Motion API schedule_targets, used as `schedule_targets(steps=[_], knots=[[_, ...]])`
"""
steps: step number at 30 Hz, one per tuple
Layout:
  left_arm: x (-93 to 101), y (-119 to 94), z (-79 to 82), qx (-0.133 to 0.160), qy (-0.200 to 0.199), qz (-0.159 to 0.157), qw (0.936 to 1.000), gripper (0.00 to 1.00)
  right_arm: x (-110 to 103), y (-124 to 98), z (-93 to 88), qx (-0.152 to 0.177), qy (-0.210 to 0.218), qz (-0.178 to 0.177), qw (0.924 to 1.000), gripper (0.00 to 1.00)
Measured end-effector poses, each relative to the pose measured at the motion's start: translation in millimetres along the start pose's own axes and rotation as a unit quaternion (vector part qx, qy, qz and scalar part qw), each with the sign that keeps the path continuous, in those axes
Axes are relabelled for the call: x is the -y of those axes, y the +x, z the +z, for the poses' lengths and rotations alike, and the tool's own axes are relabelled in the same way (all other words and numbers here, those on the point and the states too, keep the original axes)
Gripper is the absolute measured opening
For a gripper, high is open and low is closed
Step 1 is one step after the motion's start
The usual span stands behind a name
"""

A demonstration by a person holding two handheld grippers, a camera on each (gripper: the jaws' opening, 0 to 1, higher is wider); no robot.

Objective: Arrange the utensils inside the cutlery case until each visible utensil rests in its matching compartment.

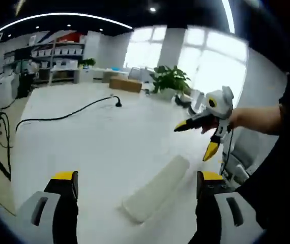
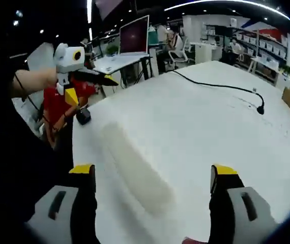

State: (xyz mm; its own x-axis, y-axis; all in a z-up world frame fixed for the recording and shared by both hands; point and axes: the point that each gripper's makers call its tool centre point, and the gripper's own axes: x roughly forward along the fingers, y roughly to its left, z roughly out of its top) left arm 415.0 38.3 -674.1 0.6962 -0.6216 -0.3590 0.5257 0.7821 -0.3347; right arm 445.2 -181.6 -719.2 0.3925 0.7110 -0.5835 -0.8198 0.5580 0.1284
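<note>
While above the cutlery case, both grippers' fingers wide apart, empty.

Open tabletop all round; black cable crosses far side.

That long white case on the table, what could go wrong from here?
The white case looks closed and blends into the white table, so a grab could miss or slide it. Both grippers, left and right, are open and raised above it. The black cable might snag.
</note>
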Motion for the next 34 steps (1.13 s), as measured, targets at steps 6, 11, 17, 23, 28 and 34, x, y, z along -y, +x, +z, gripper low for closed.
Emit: schedule_targets(steps=[6,11,17,23,28,34], knots=[[-27.0,-46.6,-3.7,0.057,-0.012,0.099,0.9934,1.00,-1.8,-12.1,1.3,0.072,0.103,-0.051,0.9907,1.00],[-17.1,-57.2,-6.1,0.057,0.018,0.122,0.9907,1.00,-1.5,-13.8,-8.7,0.069,0.118,-0.060,0.9888,1.00],[-23.9,-59.5,-5.7,0.055,0.015,0.130,0.9899,1.00,1.6,-15.0,3.6,0.095,0.131,-0.072,0.9842,1.00],[-26.3,-59.5,-2.3,0.046,0.030,0.129,0.9901,1.00,-0.4,-9.1,5.8,0.095,0.130,-0.073,0.9842,1.00],[-26.4,-56.6,0.0,0.050,0.025,0.124,0.9906,1.00,-5.1,-5.1,3.4,0.093,0.136,-0.067,0.9841,1.00],[-31.1,-53.0,7.7,0.051,0.031,0.121,0.9909,1.00,-2.0,-4.2,7.4,0.094,0.138,-0.068,0.9836,1.00]])
